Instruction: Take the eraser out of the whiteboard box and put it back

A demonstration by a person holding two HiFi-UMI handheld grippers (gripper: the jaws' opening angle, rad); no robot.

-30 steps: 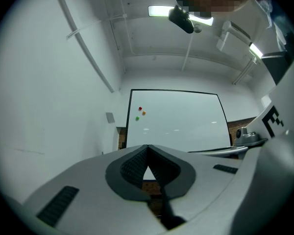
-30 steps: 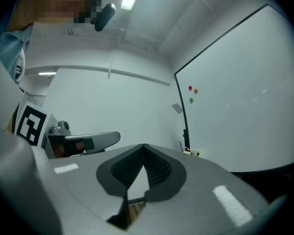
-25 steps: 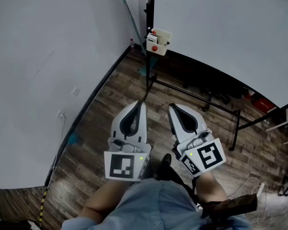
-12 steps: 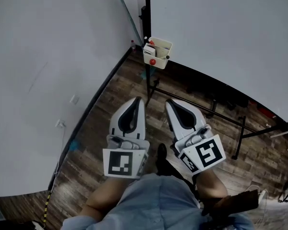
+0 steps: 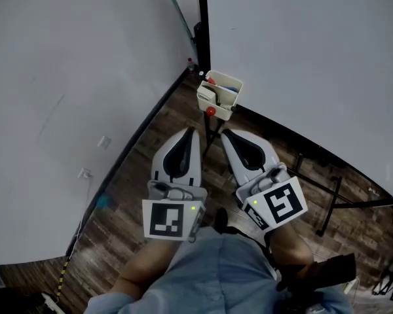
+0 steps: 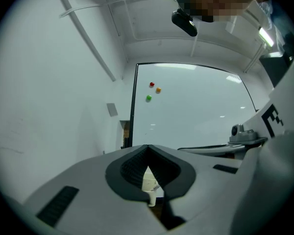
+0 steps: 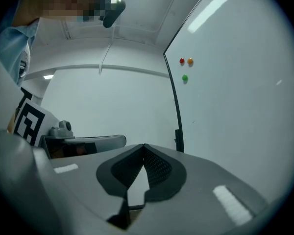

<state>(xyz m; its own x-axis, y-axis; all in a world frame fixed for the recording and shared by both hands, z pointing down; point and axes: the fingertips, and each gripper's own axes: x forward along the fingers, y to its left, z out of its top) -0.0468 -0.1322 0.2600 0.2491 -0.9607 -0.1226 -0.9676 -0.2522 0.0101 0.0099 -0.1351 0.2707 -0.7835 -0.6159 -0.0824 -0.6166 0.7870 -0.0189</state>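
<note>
The eraser is in the whiteboard box (image 5: pixel 224 110), a cream tub hung at the lower corner of the whiteboard (image 5: pixel 301 51); which of the pale and blue things packed into it is the eraser I cannot tell from here. A red cap (image 5: pixel 211 111) shows at the tub's front.

The left gripper (image 5: pixel 191 131) and right gripper (image 5: pixel 225 135) sit side by side just short of the box, not touching it; both have their tips pressed together with nothing between them.

To my eye this is the approach, and nothing has been lifted out yet. One pair of jaws must part before going in; best to come in over the open top and take the eraser across its narrow faces; the other gripper might steady the tub, which looks lightly hung.

The board's black post (image 5: pixel 202 18) stands right beside the box and crowds a reach from the left; the other things in the tub could snag. The stand's leg (image 5: pixel 327 205) crosses the wood floor (image 5: pixel 144 169) near the person's feet; a thin rod (image 5: pixel 183 25) leans in the corner by the white wall (image 5: pixel 72 77).
</note>
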